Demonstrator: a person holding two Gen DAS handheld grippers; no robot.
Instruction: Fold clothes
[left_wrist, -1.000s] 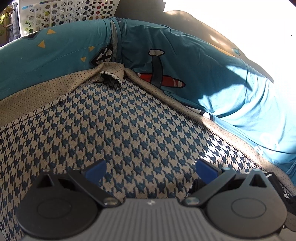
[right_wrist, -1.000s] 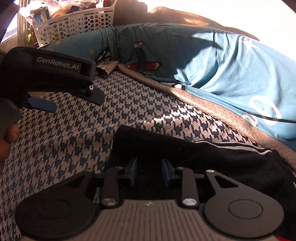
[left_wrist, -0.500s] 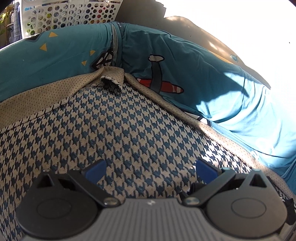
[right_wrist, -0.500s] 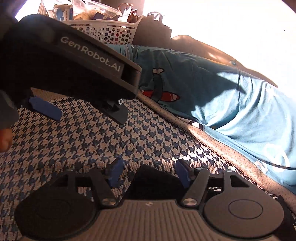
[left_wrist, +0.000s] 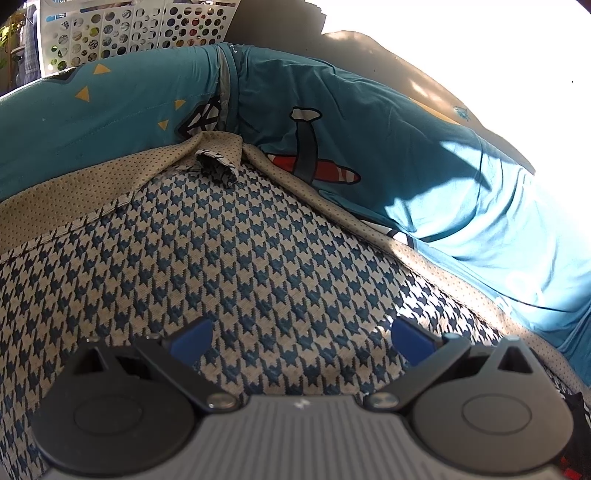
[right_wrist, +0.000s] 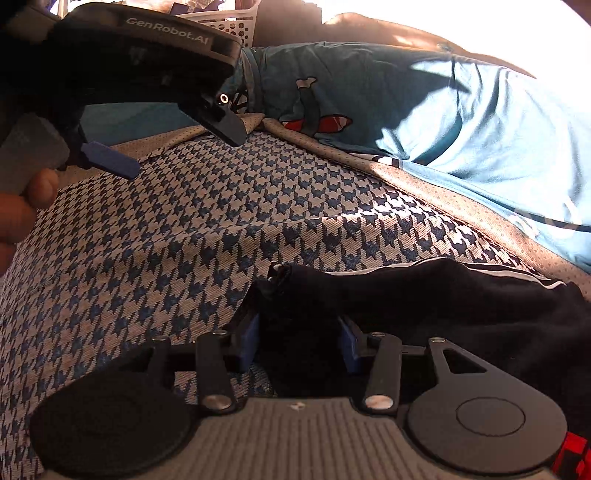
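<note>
Nearest, the right gripper (right_wrist: 298, 345) has its jaws about half apart and closing, with the corner of a black garment (right_wrist: 424, 306) bunched between its blue pads. That garment lies on the houndstooth cover (right_wrist: 221, 229). The left gripper (left_wrist: 301, 341) hovers over bare cover with jaws wide and nothing in them. Farther back lie teal bedding (left_wrist: 424, 155) and a white perforated basket (left_wrist: 129, 33).
</note>
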